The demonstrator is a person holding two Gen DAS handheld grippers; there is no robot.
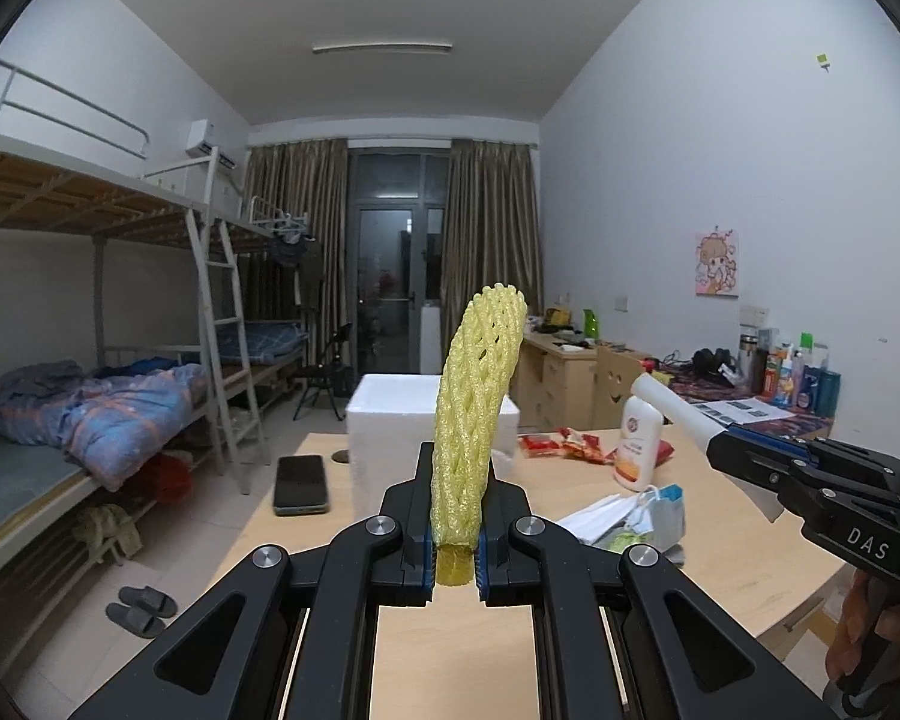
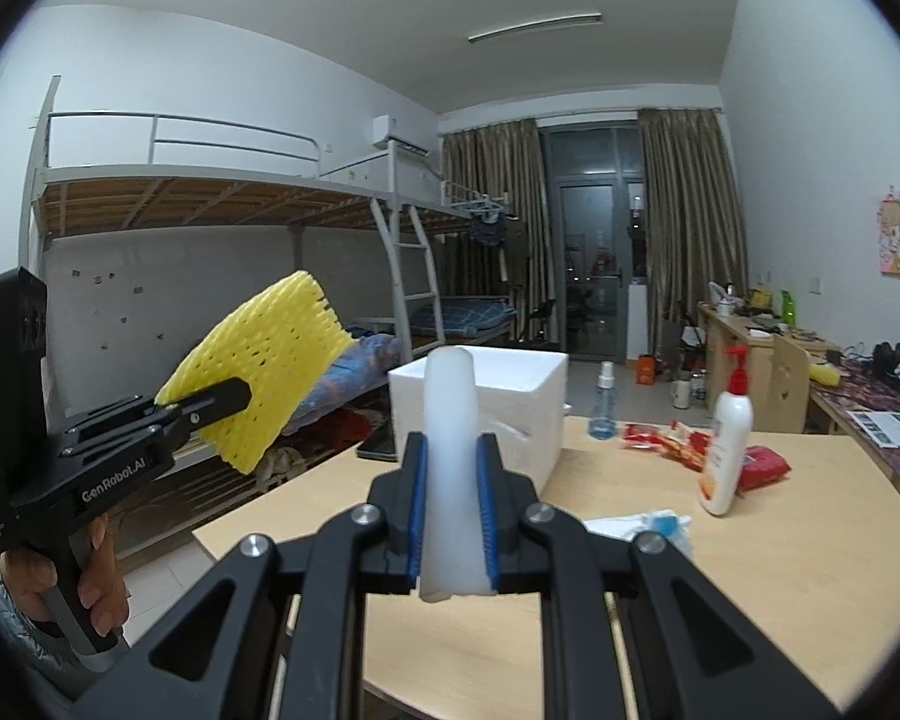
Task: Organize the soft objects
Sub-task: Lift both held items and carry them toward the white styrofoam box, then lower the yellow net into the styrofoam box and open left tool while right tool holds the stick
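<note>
Yellow foam net [image 1: 474,414] clamped in left gripper [image 1: 456,516] fingers; white foam sheet [image 2: 450,480] clamped in right gripper [image 2: 453,492].

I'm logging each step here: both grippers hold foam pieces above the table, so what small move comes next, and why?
Probably carry the yellow foam net sleeve, clamped in the left gripper, forward over the open white foam box. The right gripper grips a white foam sheet; both are held short of that box.
</note>
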